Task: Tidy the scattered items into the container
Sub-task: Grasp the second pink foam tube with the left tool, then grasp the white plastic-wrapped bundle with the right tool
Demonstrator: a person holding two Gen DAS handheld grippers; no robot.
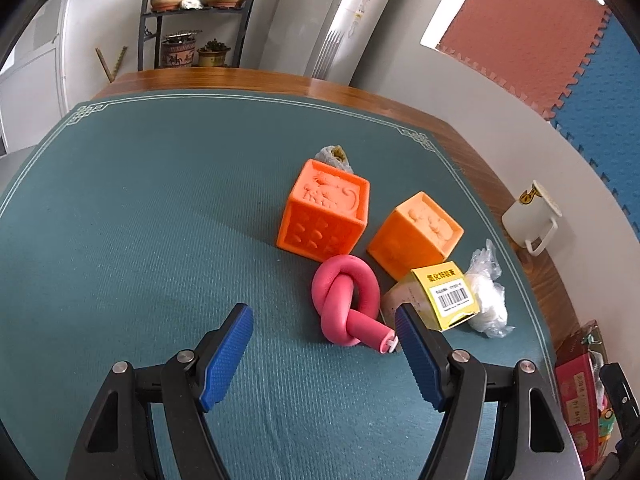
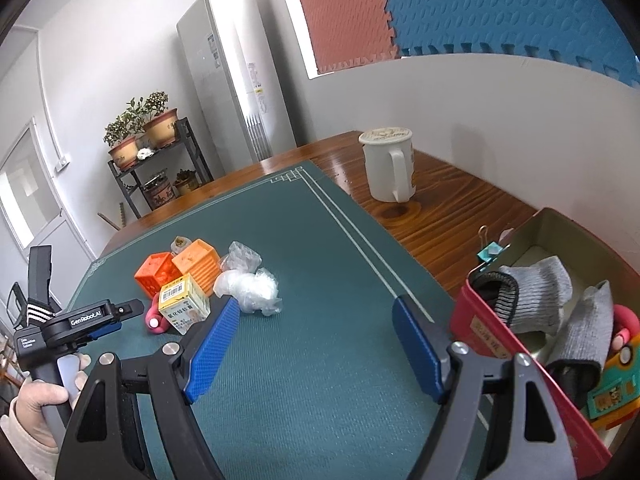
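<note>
A: Green mat (image 1: pixel 140 220) covers the wooden table (image 1: pixel 480 148). The left gripper (image 1: pixel 324 344) hovers low over the mat, its blue fingers (image 1: pixel 228 356) spread wide and holding nothing. The right gripper (image 2: pixel 316 344) is likewise spread and holds nothing.

B: Where do the loose things lie?

A: In one cluster ahead and to the right of the left gripper. Nearest is the pink knotted tube (image 1: pixel 348 304); its free end points toward the right-hand finger and lies just beside that finger's tip. The tube's long axis runs roughly across the gap between the fingers. The left gripper is the nearer one; the right gripper is well apart from the cluster.

B: And the count?

A: Two orange cubes (image 1: pixel 324 212), one pink tube, one yellow box (image 1: pixel 436 296), one crumpled plastic bag (image 1: pixel 486 292), and one small grey-and-yellow thing behind the cubes, too hidden to name. The red box (image 2: pixel 500 340) sits at the table's right edge, beside the right gripper. It already holds two grey socks (image 2: pixel 532 292), a pink piece and a coloured toy (image 2: pixel 616 384). One white mug (image 2: pixel 390 168) stands on bare wood.
</note>
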